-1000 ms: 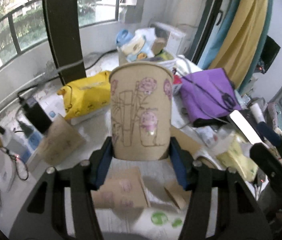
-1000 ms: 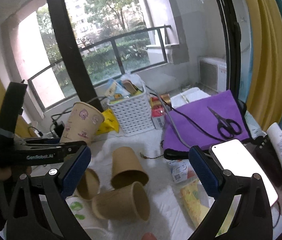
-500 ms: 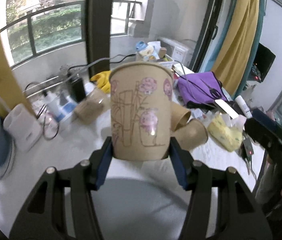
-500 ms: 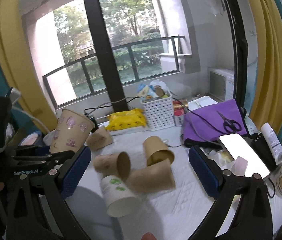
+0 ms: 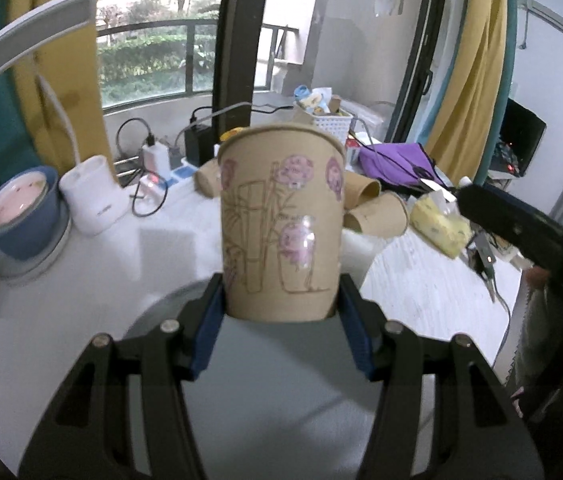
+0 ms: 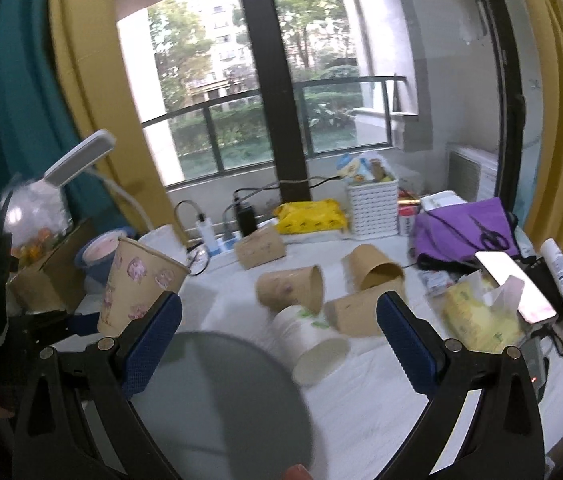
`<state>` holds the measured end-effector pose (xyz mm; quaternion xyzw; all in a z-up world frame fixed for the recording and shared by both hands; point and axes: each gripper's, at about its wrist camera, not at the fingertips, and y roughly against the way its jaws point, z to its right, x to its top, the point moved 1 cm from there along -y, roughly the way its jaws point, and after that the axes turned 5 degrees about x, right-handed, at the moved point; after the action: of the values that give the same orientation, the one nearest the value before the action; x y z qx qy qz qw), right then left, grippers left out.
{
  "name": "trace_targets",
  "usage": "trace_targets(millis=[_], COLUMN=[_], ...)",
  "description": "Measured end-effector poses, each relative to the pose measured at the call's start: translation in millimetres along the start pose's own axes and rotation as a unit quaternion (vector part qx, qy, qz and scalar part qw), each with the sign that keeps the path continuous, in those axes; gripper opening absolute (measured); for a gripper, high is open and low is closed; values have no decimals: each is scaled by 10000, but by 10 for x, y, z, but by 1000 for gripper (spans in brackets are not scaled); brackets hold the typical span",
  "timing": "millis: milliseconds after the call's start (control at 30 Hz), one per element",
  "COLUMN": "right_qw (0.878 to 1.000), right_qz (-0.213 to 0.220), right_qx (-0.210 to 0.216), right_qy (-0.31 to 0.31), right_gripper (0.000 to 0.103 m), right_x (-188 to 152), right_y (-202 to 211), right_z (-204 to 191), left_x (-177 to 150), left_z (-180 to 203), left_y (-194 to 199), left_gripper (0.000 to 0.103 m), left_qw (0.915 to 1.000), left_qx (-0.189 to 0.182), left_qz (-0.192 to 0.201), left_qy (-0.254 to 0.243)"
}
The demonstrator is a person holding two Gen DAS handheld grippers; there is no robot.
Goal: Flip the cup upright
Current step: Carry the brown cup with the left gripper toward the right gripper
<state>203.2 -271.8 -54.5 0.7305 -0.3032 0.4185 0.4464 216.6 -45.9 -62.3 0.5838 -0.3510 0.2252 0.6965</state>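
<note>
My left gripper is shut on a brown paper cup with pink flower drawings, held upright by its base above a grey round mat. The right wrist view shows the same cup at the left, tilted slightly. My right gripper is open and empty above the table. Several paper cups lie on their sides on the white table: a brown cup, a white cup and two more brown cups.
A blue bowl and a white lamp base stand at the left. A white basket, a yellow pack, a purple cloth, a phone and a tissue pack sit at the back and right.
Both grippers have pulled back and to the left from the cup pile. The left one has carried the flowered cup over the grey mat. The right gripper stays open.
</note>
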Motion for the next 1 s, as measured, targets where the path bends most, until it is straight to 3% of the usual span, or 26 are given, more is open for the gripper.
trace_targets(millis=[567, 733, 1000], right_qw=[9919, 9846, 9721], right_qz=[-288, -449, -791], right_qx=[1202, 1677, 2205], right_qy=[299, 211, 96], right_gripper=[100, 100, 100], right_x=[-528, -629, -715], right_y=[345, 382, 271], right_z=[-839, -978, -1178], left_x=[-982, -1219, -1410], left_z=[-65, -18, 27], left_y=[647, 788, 904], left_gripper=[56, 56, 56], left_qw=[9970, 9943, 9886], left_qx=[144, 227, 2], left_qz=[753, 1043, 1499], left_qy=[116, -32, -145])
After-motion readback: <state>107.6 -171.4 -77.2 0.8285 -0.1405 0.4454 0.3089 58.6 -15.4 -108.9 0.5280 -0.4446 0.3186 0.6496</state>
